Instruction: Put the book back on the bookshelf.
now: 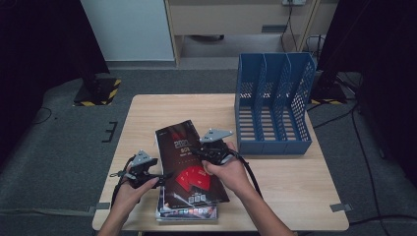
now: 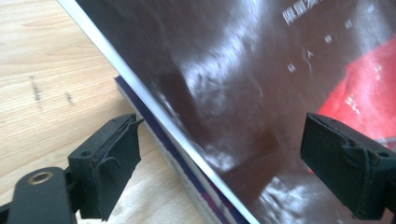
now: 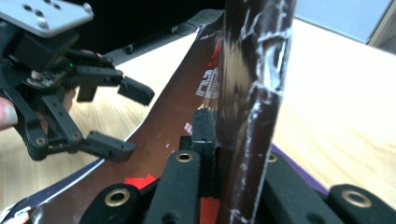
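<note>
Blue file rack (image 1: pixel 273 105) beyond the magazine (image 1: pixel 189 164)

Lying on a stack of magazines (image 1: pixel 189 212) at the table's (image 1: pixel 295 196) near edge: top magazine (image 1: pixel 189 167), its right edge between the right gripper's (image 1: pixel 206 153) jaws, its left edge between the left gripper's (image 1: pixel 164 176) spread jaws. Standing beyond the right gripper: file rack (image 1: pixel 273 104).

Two bare forearms, no sleeves in sight. Each hand carries a black claw: the left claw (image 1: pixel 164 175) and right claw (image 1: pixel 195 150) are built of black linkage bars with brass-ringed pivot holes, padded black fingertips (image 2: pixel 119 154), and a grey three-cornered plate with small screws on top. A black cable trails from each.
</note>
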The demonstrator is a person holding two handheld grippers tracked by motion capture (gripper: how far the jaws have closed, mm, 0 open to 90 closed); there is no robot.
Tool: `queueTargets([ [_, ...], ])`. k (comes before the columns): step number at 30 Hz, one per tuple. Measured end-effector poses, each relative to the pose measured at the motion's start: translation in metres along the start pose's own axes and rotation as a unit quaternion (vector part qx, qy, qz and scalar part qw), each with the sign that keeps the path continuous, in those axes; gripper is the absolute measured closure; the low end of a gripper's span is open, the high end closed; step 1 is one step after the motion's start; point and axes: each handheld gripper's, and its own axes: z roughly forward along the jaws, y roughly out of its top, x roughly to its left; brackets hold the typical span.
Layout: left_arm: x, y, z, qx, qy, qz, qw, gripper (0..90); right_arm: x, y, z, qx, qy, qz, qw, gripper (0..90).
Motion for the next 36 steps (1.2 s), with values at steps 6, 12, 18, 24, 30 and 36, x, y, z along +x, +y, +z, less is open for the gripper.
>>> queueTargets([
  [6, 0.000, 0.001, 0.001, -0.008, -0.016, -0.012, 0.9998, 12.0, 0.003, 0.007, -0.003, -0.018, 0.007, -0.013, 0.9997, 85.9],
  [12, -0.001, 0.002, 0.000, -0.025, -0.037, -0.038, 0.9983, 15.5, 0.004, 0.018, -0.007, -0.042, 0.012, -0.018, 0.9989, 86.2],
  [18, 0.000, 0.003, 0.000, -0.025, -0.035, -0.031, 0.9986, 17.8, 0.006, 0.030, -0.014, -0.076, 0.031, -0.026, 0.9963, 86.5],
  [24, 0.006, 0.003, 0.002, -0.036, -0.054, -0.037, 0.9972, 31.8, 0.008, 0.037, -0.016, -0.100, 0.047, -0.032, 0.9933, 86.6],
  [30, 0.016, 0.004, 0.001, -0.060, -0.059, -0.057, 0.9948, 56.1, 0.007, 0.037, -0.014, -0.101, 0.049, -0.030, 0.9932, 86.7],
  [36, 0.019, 0.005, -0.004, -0.067, -0.071, -0.071, 0.9927, 68.6, 0.005, 0.035, -0.011, -0.097, 0.056, -0.030, 0.9933, 86.6],
])
